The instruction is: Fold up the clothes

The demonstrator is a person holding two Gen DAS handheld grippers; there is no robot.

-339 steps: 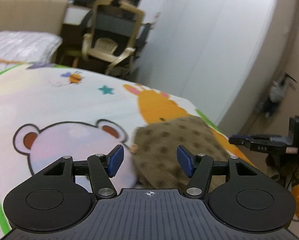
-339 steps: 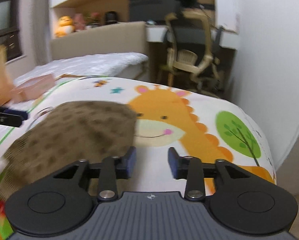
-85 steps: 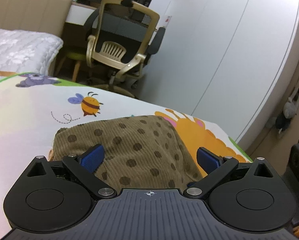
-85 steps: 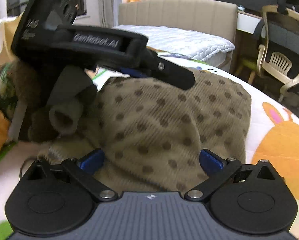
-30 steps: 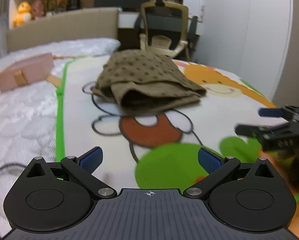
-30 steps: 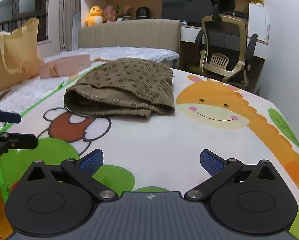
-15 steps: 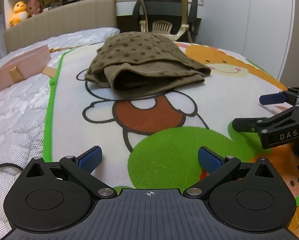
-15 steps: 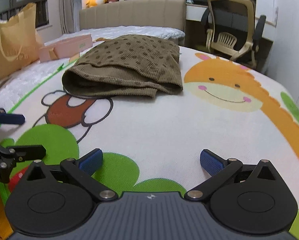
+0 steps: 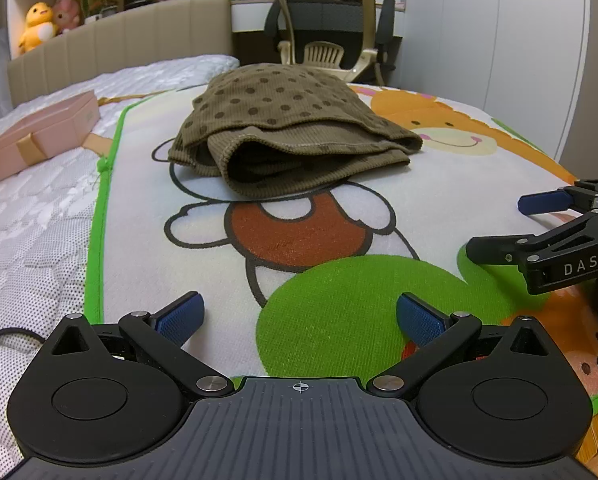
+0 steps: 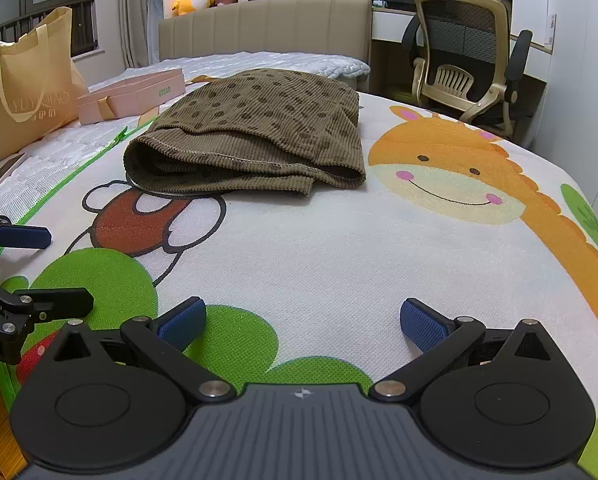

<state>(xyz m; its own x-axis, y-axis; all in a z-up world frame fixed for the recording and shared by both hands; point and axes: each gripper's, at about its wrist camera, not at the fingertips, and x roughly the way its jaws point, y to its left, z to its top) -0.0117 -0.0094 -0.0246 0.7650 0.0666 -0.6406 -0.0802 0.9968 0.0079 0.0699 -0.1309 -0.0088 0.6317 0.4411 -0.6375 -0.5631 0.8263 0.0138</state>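
Note:
A brown polka-dot corduroy garment [image 9: 287,136] lies folded in a thick bundle on the cartoon play mat [image 9: 339,312], well ahead of both grippers; it also shows in the right wrist view [image 10: 251,136]. My left gripper [image 9: 299,316] is open and empty, low over the mat's near edge. My right gripper [image 10: 303,320] is open and empty, also near the front edge. Each gripper shows in the other's view: the right gripper [image 9: 555,232] at the right edge, the left gripper [image 10: 15,268] at the left edge.
A pink gift box [image 10: 131,96] and a tan tote bag [image 10: 27,84] sit on the white mattress [image 9: 27,216] left of the mat. An office chair [image 10: 463,60] and desk stand beyond the bed. A cable [image 9: 3,336] lies at lower left.
Both grippers have pulled back from the garment toward the mat's near edge and stay open. The garment lies folded and released on the mat.

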